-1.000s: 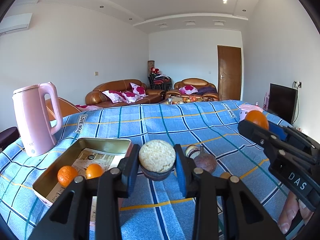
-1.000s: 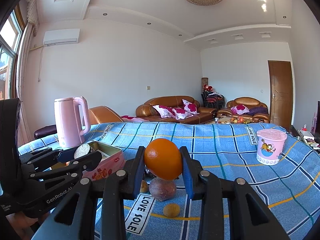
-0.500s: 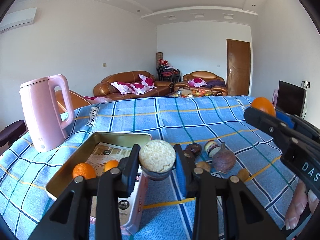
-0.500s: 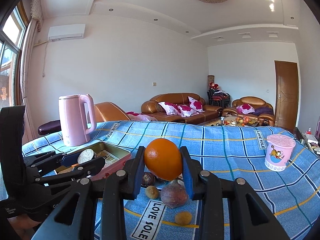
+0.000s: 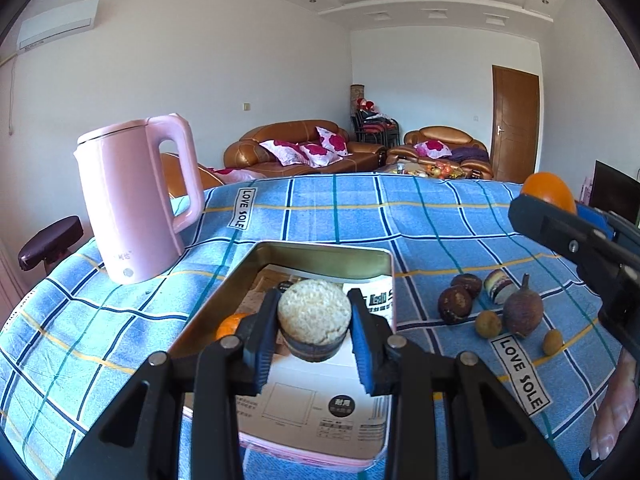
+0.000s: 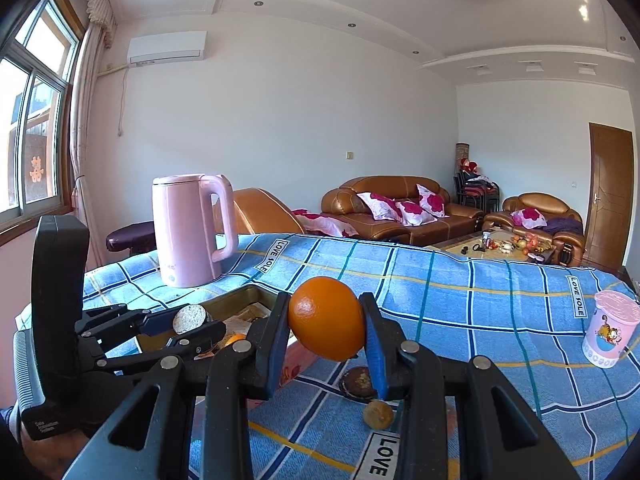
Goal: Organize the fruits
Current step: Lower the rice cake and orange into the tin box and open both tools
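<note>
Currently the left claw (image 5: pixel 314 336) is gripping a dark-skinned fruit piece with a pale cut face (image 5: pixel 315 317) above the metal tin (image 5: pixel 372 258), which is holding a small orange (image 5: pixel 231 323) and printed paper sheets (image 5: pixel 316 404). Beside it, the right claw (image 6: pixel 326 330) is clamping a large orange (image 6: pixel 327 318) over the desk (image 6: pixel 480 300), where blue plaid cloth is reading "LOVE SOLE" and passion fruits (image 5: pixel 456 304) are lying loose.

Blue plaid cloth (image 5: pixel 320 216) printed "LOVE SOLE" over the whole surface. Bearing a pink kettle (image 5: pixel 136 204) at far left, an open metal tin (image 5: pixel 320 250) just beside it, scattered dark and tan fruits (image 5: pixel 496 308) nearby, a pink lidded cup (image 6: pixel 610 328) well apart.
</note>
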Demonstrator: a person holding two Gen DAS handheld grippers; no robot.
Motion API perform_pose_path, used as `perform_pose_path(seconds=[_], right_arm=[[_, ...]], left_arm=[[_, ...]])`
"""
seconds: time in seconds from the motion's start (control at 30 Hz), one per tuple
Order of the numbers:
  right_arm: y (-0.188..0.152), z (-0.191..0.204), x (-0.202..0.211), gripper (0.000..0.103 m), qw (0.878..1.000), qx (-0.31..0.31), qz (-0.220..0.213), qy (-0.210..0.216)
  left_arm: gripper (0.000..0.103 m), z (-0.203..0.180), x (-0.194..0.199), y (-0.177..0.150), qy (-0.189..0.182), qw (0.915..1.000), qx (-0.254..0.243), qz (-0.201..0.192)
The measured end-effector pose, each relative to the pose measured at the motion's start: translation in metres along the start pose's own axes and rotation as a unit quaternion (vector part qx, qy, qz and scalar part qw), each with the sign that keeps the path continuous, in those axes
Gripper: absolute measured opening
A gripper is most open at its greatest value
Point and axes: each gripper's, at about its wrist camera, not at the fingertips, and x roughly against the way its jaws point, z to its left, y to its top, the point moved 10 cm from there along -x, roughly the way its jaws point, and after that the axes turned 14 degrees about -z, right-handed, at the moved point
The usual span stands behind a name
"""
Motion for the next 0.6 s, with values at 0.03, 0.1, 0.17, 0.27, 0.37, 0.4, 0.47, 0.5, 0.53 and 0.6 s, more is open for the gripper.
perform_pose_path(seconds=[0.03,0.1,0.17,0.27,0.37,0.4,0.47,0.5,0.53,0.6], right_arm=[[0.000,0.003,-0.003,0.036,1.000,0.000,0.002,0.003],[-0.001,0.008,-0.010,0.036,1.000,0.001,0.007,0.010],[-0.003,0.014,-0.017,0.036,1.000,0.002,0.011,0.017],[-0.005,0.021,-0.025,0.036,1.000,0.003,0.016,0.026],[-0.008,0.027,-0.031,0.036,0.999,0.005,0.023,0.035],[-0.009,0.030,-0.033,0.036,0.999,0.006,0.025,0.038],[-0.011,0.035,-0.037,0.036,0.999,0.005,0.029,0.046],[-0.012,0.037,-0.039,0.036,0.998,0.006,0.031,0.048],[-0.014,0.039,-0.042,0.036,0.998,0.006,0.034,0.050],[-0.017,0.044,-0.046,0.036,0.998,0.006,0.040,0.056]], left_arm=[[0.035,0.004,-0.002,-0.001,0.003,1.0000,0.000,0.003],[0.035,0.011,-0.005,-0.004,0.010,0.9999,0.001,0.009],[0.035,0.018,-0.007,-0.007,0.016,0.9998,0.004,0.014],[0.035,0.027,-0.009,-0.010,0.025,0.9995,0.005,0.019],[0.035,0.034,-0.010,-0.012,0.032,0.9992,0.006,0.023],[0.035,0.035,-0.010,-0.012,0.034,0.9991,0.006,0.025],[0.035,0.038,-0.009,-0.013,0.037,0.9990,0.005,0.027],[0.035,0.040,-0.009,-0.013,0.038,0.9989,0.004,0.027],[0.035,0.041,-0.009,-0.013,0.040,0.9988,0.004,0.028],[0.035,0.045,-0.009,-0.015,0.044,0.9986,0.006,0.030]])
